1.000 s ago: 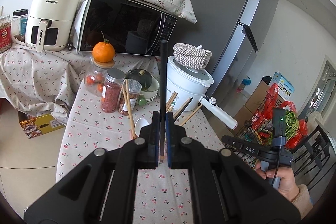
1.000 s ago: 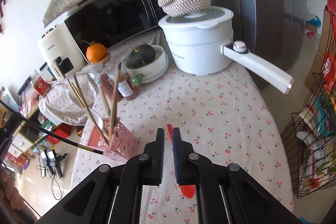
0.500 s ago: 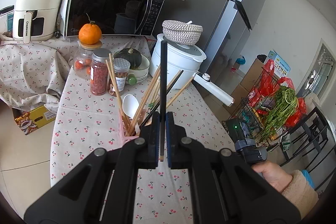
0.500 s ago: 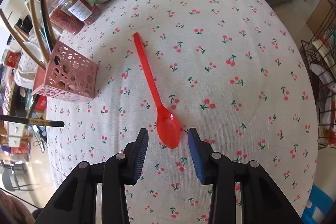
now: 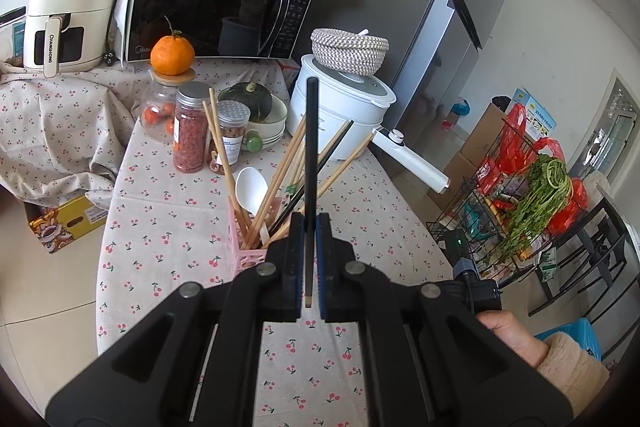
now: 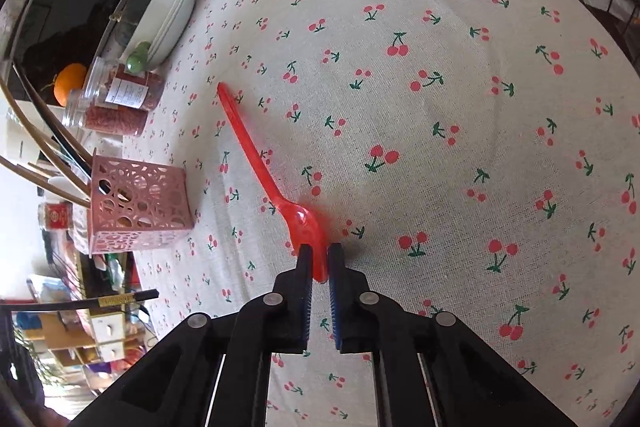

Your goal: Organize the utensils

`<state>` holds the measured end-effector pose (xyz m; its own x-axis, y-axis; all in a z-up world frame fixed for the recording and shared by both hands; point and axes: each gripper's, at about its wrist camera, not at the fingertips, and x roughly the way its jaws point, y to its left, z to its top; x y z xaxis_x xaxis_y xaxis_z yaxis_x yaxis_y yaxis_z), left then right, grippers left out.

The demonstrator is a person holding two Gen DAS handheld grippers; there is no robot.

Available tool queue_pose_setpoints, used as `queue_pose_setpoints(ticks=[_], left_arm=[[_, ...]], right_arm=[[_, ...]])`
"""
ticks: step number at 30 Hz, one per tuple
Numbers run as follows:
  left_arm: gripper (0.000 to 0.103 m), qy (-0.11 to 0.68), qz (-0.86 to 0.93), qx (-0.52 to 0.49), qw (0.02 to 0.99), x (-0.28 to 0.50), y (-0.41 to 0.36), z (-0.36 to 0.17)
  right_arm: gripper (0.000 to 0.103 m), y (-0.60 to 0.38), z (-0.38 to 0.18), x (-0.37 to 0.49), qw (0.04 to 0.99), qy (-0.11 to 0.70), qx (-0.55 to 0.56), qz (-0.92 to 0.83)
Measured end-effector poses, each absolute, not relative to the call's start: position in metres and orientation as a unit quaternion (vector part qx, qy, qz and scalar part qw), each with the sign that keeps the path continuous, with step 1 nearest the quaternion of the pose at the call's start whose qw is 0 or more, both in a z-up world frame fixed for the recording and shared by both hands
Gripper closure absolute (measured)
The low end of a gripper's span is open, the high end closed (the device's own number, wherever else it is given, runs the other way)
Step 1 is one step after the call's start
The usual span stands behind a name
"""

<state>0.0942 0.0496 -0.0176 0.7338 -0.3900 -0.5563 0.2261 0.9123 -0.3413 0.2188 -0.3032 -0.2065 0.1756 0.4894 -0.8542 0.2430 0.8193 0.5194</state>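
Right wrist view cuts the pink utensil holder [image 6: 136, 207] close to its left edge, so the upper ends of the wooden chopsticks [image 6: 36, 151] standing in it run out of sight, and the tip of the red spoon [image 6: 272, 183] bowl is hidden between the pads of the right gripper [image 6: 320, 259]. That gripper's jaws have just been closing and now pinch the bowl end of the spoon, which lies flat on the cherry-print tablecloth [image 6: 440, 107] just right of the holder, handle pointing away; half a second ago the jaws stood wide on either side of the bowl, and the camera now sits closer to the cloth. In the left wrist view the left gripper [image 5: 310, 251] is clamped on a black chopstick [image 5: 311, 147] held upright in front of the holder, as it was a second ago; the holder's lower part is masked by the gripper body. Behind stand jars [image 5: 188, 131], a white pot [image 5: 340, 107], a microwave [image 5: 216, 3], an air fryer [image 5: 68, 3] and a grey refrigerator [image 5: 440, 7]. A hand [image 5: 508, 331] in a fuzzy sleeve shows at lower right.
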Motion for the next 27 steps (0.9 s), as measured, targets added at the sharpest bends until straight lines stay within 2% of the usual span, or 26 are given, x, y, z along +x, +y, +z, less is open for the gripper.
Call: queue_pose_setpoints(ticks=[3, 7, 11, 12, 13, 15, 21, 27], left_arm=[[0.097, 0.323, -0.167, -0.129, 0.923, 0.094, 0.052, -0.016], [0.097, 0.311, -0.167, -0.135, 0.926, 0.091, 0.057, -0.010], [0.097, 0.306, -0.166, -0.138, 0.927, 0.091, 0.058, -0.008], [0.097, 0.307, -0.166, -0.137, 0.927, 0.091, 0.058, -0.008], [0.097, 0.308, -0.166, -0.136, 0.927, 0.091, 0.057, -0.009], [0.097, 0.309, -0.165, -0.137, 0.927, 0.091, 0.057, -0.009], [0.097, 0.303, -0.163, -0.141, 0.928, 0.088, 0.060, -0.006], [0.097, 0.300, -0.160, -0.148, 0.929, 0.088, 0.069, -0.004]], right_arm=[[0.100, -0.299, -0.191, 0.217, 0.737, 0.625, 0.245, 0.077], [0.101, -0.284, -0.141, 0.212, 0.797, 0.581, 0.140, 0.087], [0.099, -0.276, -0.114, 0.207, 0.820, 0.554, 0.093, 0.106], [0.094, -0.274, -0.117, 0.209, 0.816, 0.560, 0.088, 0.113], [0.079, -0.271, -0.123, 0.212, 0.811, 0.567, 0.086, 0.115], [0.064, -0.266, -0.136, 0.218, 0.806, 0.576, 0.075, 0.113], [0.064, -0.230, -0.151, 0.253, 0.812, 0.569, -0.008, 0.129], [0.065, -0.201, -0.179, 0.292, 0.806, 0.577, -0.016, 0.131]])
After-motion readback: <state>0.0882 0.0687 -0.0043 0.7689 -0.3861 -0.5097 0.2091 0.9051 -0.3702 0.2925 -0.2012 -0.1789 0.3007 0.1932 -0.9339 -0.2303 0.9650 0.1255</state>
